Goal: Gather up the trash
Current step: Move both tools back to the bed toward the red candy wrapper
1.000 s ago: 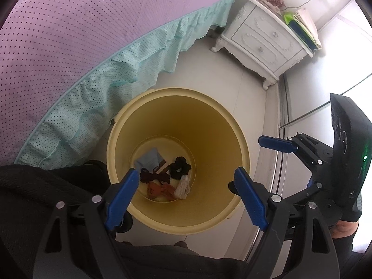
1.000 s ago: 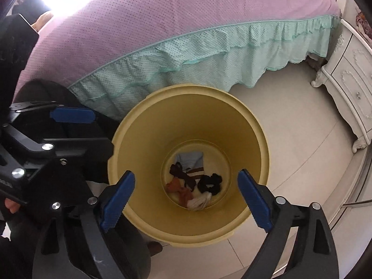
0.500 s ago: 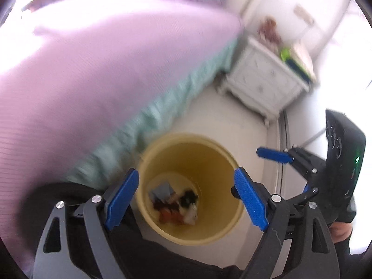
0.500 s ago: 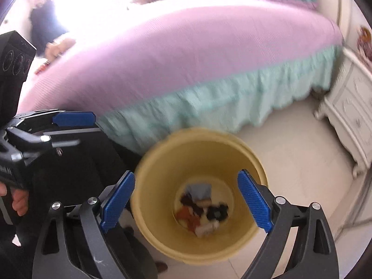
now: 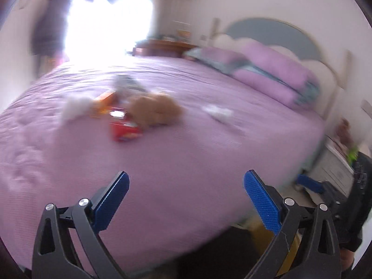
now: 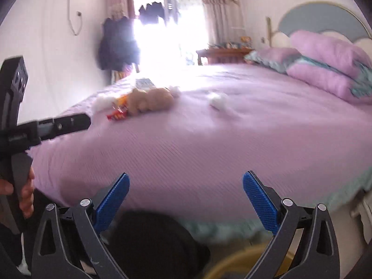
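Observation:
Both views look blurred across a purple bed (image 5: 186, 162) (image 6: 209, 151). On it lie a red snack wrapper (image 5: 125, 131) (image 6: 117, 115), an orange wrapper (image 5: 103, 103), white crumpled tissues (image 5: 75, 108) (image 6: 102, 102) and another white tissue (image 5: 218, 114) (image 6: 218, 101), around a tan plush toy (image 5: 154, 109) (image 6: 150, 100). My left gripper (image 5: 186, 201) is open and empty over the bed's near edge. My right gripper (image 6: 184, 200) is open and empty. The yellow bin's rim (image 6: 237, 262) (image 5: 262, 230) shows at the bottom.
Purple pillows (image 5: 272, 74) (image 6: 325, 65) lie at the headboard on the right. A white nightstand (image 5: 337, 162) stands at the far right. A bright window (image 6: 167, 34) and dark hanging clothes (image 6: 116, 44) are behind the bed. A remote-like object (image 6: 144, 83) lies beyond the toy.
Both grippers have swung up from looking down into the yellow bin to looking across the bed top. Both stay open and empty.

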`<state>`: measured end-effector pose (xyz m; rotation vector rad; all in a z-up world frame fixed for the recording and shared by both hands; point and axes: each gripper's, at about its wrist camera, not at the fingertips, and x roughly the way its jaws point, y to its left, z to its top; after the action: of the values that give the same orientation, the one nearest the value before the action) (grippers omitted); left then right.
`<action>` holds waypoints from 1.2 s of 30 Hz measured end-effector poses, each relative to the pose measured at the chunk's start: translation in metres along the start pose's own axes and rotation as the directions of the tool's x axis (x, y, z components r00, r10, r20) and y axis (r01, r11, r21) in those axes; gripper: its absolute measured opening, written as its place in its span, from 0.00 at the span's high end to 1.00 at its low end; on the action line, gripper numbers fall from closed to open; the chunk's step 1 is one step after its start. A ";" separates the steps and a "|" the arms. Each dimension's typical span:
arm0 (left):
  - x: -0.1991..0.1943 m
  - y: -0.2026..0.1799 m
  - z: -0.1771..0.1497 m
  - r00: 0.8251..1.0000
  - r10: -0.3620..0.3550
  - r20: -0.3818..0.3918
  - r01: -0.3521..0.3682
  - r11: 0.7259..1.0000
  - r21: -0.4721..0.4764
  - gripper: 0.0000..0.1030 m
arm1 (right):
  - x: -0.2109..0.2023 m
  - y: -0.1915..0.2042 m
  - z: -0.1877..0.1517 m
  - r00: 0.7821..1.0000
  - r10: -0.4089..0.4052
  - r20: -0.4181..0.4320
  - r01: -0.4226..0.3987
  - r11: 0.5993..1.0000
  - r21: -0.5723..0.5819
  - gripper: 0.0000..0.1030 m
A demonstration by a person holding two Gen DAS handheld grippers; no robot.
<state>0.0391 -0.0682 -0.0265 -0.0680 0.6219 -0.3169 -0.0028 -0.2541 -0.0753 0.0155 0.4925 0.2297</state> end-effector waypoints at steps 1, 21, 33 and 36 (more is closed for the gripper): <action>0.000 0.012 0.003 0.999 0.037 0.006 -0.036 0.999 -0.019 0.04 | 0.006 0.005 0.006 1.000 0.004 0.005 -0.004 1.000 -0.002 0.08; 0.120 0.099 0.060 0.976 0.207 -0.075 -0.217 0.958 -0.185 0.04 | 0.084 0.036 0.065 0.990 0.138 0.011 -0.138 0.990 0.011 0.08; 0.166 0.134 0.073 0.974 0.132 -0.182 -0.186 0.927 -0.324 0.04 | 0.108 0.033 0.071 0.982 0.187 -0.014 -0.186 0.980 0.065 0.08; 0.161 0.134 0.067 0.979 0.124 -0.165 -0.172 0.930 -0.324 0.07 | 0.105 0.031 0.072 0.981 0.192 -0.011 -0.191 0.979 0.072 0.08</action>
<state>0.2376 0.0070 -0.0832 -0.3289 0.8143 -0.0651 0.1145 -0.1973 -0.0591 0.1307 0.5171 0.4014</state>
